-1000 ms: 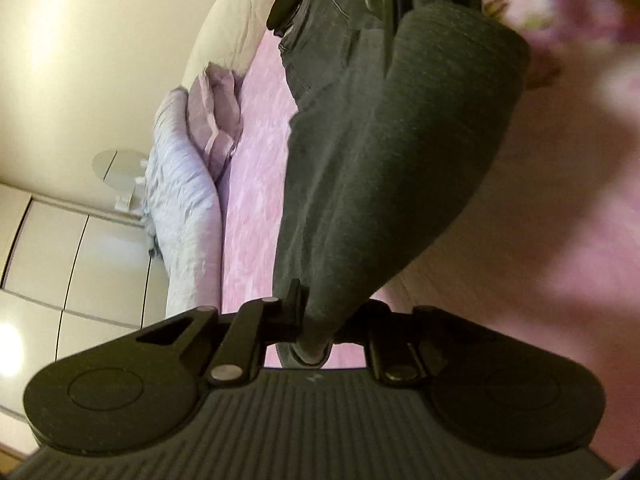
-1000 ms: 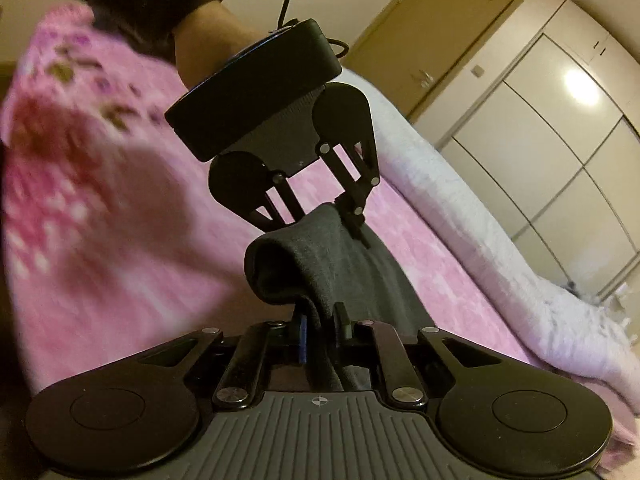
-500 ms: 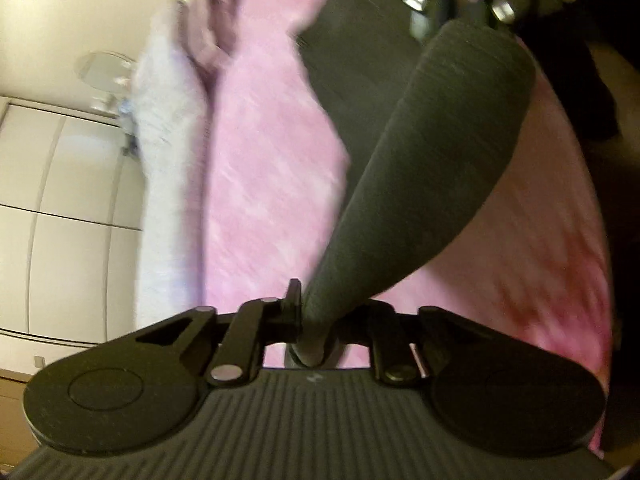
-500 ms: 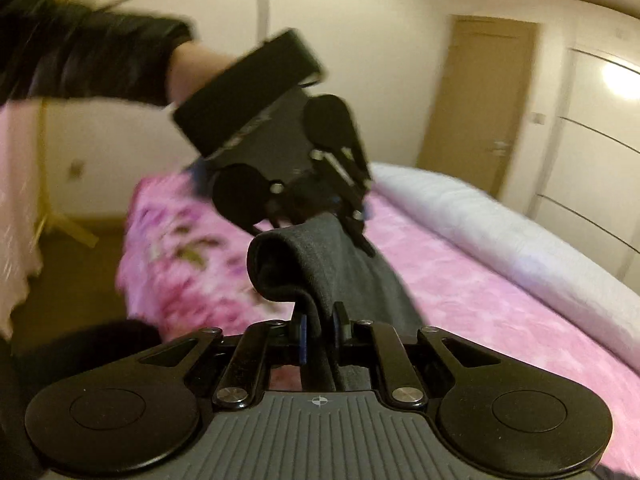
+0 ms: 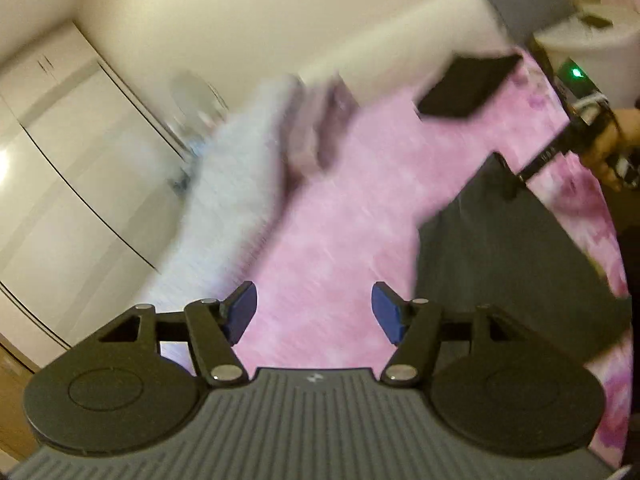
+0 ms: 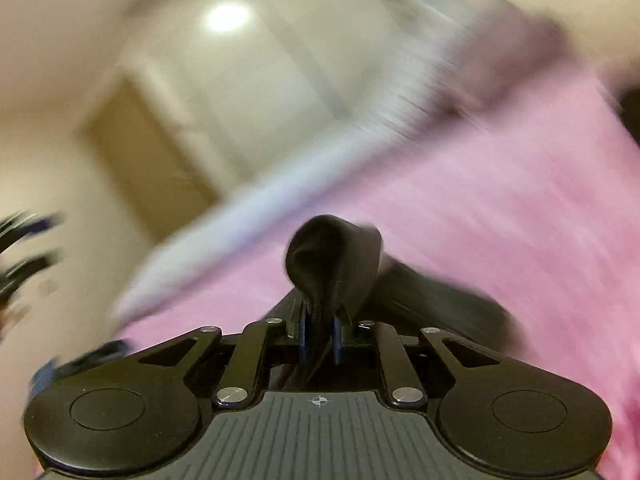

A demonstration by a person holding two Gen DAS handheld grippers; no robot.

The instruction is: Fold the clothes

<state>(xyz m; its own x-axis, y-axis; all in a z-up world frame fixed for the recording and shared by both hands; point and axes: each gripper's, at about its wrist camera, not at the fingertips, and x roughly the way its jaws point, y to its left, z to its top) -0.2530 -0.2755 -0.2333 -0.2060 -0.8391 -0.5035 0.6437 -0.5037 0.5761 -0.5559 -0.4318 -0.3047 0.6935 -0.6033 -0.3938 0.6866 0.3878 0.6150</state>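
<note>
The dark grey trousers (image 5: 508, 256) lie on the pink bedspread (image 5: 340, 240), to the right of my left gripper (image 5: 314, 312). That gripper is open and empty, blue pads apart, above the bedspread. My right gripper (image 6: 319, 334) is shut on a fold of the grey trousers (image 6: 336, 264), which bunch up just past its tips and trail down to the right. In the left wrist view the right gripper (image 5: 516, 184) shows far right, held by a hand, pinching the trousers' far edge. Both views are blurred by motion.
A white rolled duvet (image 5: 240, 184) and a mauve pillow (image 5: 320, 132) lie along the bed's far side. White wardrobe doors (image 5: 72, 184) stand beyond. A dark flat object (image 5: 468, 88) lies on the bed's far end. A brown door (image 6: 148, 160) shows in the right wrist view.
My left gripper has let go of the trousers and opened. The trousers have dropped onto the bedspread. The right gripper still holds its fold and both views have swung fast.
</note>
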